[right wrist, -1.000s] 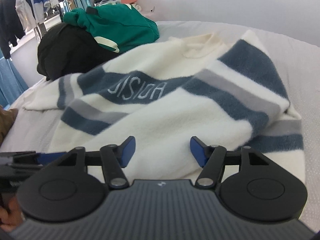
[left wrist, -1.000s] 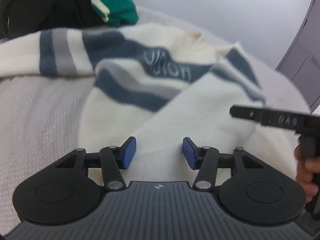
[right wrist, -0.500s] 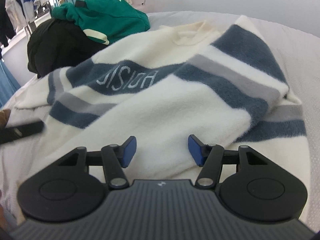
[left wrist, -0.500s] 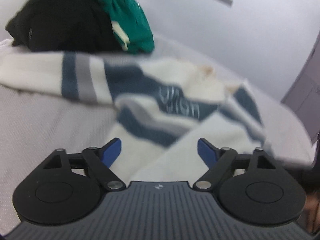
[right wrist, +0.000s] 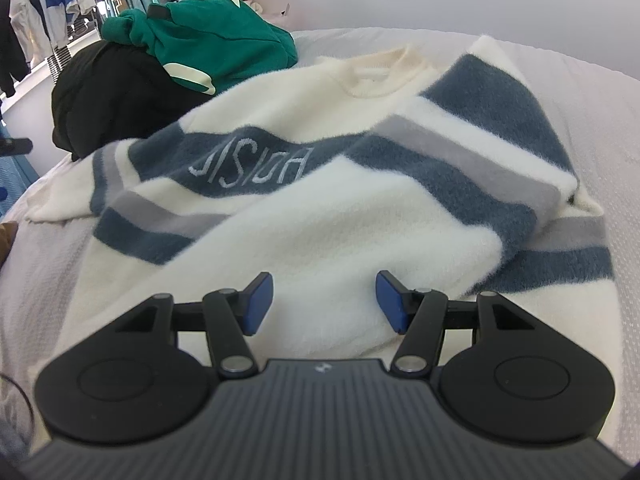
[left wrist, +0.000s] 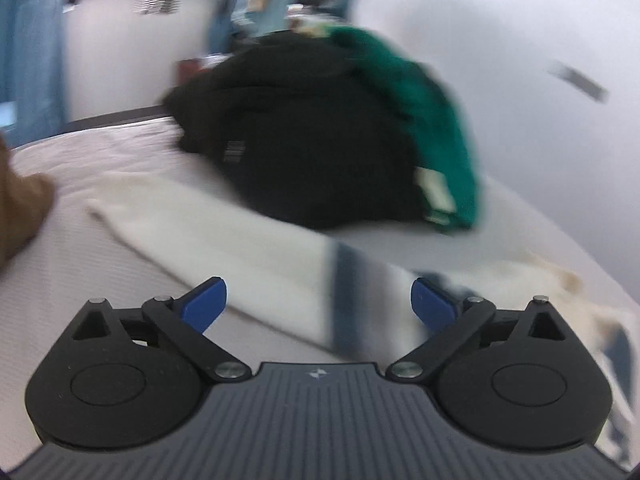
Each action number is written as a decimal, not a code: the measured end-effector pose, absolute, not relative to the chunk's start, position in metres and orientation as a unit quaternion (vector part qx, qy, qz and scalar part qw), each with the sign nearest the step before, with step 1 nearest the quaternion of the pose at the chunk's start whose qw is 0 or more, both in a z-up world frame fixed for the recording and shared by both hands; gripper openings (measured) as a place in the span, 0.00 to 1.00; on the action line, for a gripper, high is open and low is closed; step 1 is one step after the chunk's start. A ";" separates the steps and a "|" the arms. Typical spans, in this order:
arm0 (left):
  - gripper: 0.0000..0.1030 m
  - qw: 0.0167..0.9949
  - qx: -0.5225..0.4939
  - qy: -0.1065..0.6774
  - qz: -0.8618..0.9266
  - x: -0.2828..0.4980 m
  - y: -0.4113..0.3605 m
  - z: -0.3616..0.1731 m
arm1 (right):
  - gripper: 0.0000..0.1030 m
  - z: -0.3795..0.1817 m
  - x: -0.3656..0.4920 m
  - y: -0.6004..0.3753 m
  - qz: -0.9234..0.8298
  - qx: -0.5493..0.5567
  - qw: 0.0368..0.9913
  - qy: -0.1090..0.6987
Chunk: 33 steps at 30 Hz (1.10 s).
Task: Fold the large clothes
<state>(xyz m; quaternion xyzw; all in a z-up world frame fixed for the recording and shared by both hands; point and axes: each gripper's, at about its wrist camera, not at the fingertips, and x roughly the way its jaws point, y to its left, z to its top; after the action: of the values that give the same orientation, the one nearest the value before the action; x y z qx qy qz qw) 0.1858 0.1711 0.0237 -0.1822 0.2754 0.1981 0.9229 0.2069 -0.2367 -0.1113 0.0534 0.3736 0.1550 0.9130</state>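
Note:
A cream sweater [right wrist: 320, 216] with blue and grey stripes lies partly folded on the bed, its right sleeve laid across the chest. Its left sleeve [left wrist: 224, 236] stretches out flat in the blurred left wrist view. My left gripper [left wrist: 318, 304] is open wide and empty just above that sleeve. My right gripper [right wrist: 324, 300] is open and empty over the sweater's lower body.
A black garment [left wrist: 304, 144] and a green one [right wrist: 212, 40] are piled at the bed's far side behind the sleeve. A brown cloth [left wrist: 20, 208] lies at the left edge. Grey bedsheet [right wrist: 600, 92] surrounds the sweater. Hanging clothes [right wrist: 52, 4] line the back.
My left gripper has swung left from the sweater's body to the outstretched left sleeve and opened wider. My right gripper has stayed open over the sweater, barely moving.

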 end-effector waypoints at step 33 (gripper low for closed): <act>0.83 0.772 -0.513 0.146 0.345 0.209 0.398 -0.099 | 0.61 -0.115 0.214 -0.227 0.142 0.034 0.919 0.367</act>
<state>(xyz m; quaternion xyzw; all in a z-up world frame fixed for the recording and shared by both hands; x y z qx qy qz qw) 0.2089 0.3976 -0.0986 -0.5134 0.1456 0.3445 0.7723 0.2145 -0.2265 -0.1150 0.0342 0.3666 0.1417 0.9189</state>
